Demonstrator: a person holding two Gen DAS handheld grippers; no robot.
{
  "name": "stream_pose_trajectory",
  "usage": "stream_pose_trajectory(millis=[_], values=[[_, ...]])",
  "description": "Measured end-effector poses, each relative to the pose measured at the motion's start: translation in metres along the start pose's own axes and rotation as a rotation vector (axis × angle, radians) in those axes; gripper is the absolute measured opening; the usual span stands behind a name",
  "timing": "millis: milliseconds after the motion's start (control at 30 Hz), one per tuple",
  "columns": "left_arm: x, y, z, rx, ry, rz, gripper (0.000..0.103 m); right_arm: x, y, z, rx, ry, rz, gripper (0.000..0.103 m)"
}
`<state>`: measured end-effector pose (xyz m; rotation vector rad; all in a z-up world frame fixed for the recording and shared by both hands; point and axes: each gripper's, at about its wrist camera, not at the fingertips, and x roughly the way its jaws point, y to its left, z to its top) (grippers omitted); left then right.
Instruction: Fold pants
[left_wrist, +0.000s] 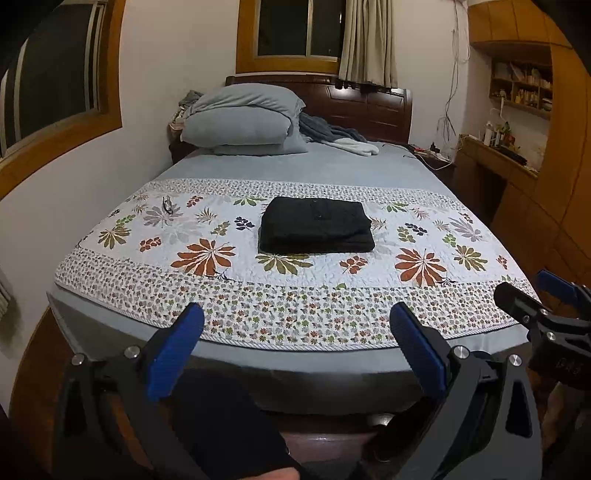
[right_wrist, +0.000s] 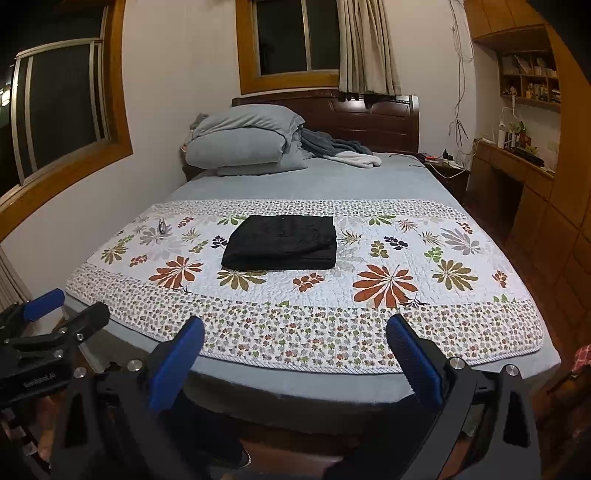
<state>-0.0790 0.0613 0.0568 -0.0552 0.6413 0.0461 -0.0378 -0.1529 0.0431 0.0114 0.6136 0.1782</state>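
The black pants (left_wrist: 316, 230) lie folded in a neat rectangular stack in the middle of the floral quilt (left_wrist: 424, 236); they also show in the right wrist view (right_wrist: 282, 242). My left gripper (left_wrist: 295, 323) is open and empty, held back over the foot of the bed, well short of the pants. My right gripper (right_wrist: 295, 334) is also open and empty, held back at the foot of the bed. The right gripper shows at the right edge of the left wrist view (left_wrist: 532, 291), and the left gripper at the left edge of the right wrist view (right_wrist: 70, 306).
The bed (left_wrist: 332, 166) has a grey sheet, stacked pillows (left_wrist: 240, 122) and a crumpled blanket (left_wrist: 332, 136) by the wooden headboard. A small dark object (left_wrist: 168, 205) lies on the quilt's left part. A wooden desk and shelves (left_wrist: 517, 110) stand at right, a wall at left.
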Motion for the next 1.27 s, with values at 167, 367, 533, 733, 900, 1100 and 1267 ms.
stream_pose_trajectory(millis=[167, 367, 533, 733, 900, 1100, 1267], values=[[0.007, -0.003, -0.002, 0.007, 0.012, -0.002, 0.100, 0.003, 0.000, 0.001, -0.007, -0.004, -0.004, 0.099], [0.011, -0.009, -0.002, 0.026, 0.007, 0.012, 0.100, 0.012, -0.002, 0.000, -0.004, 0.006, -0.005, 0.099], [0.015, -0.009, -0.002, 0.019, 0.010, 0.002, 0.100, 0.017, -0.004, -0.001, 0.003, 0.013, -0.008, 0.099], [0.013, -0.008, -0.002, 0.023, -0.024, -0.002, 0.100, 0.023, -0.007, -0.004, 0.008, 0.027, -0.006, 0.099], [0.011, -0.005, -0.003, 0.011, -0.038, 0.001, 0.100, 0.024, -0.007, -0.004, 0.013, 0.026, -0.004, 0.099], [0.008, -0.004, -0.001, 0.024, -0.038, 0.023, 0.100, 0.024, -0.008, -0.004, 0.018, 0.022, -0.008, 0.099], [0.008, -0.002, -0.002, 0.014, -0.031, -0.007, 0.100, 0.023, -0.008, -0.003, 0.020, 0.019, -0.009, 0.099]])
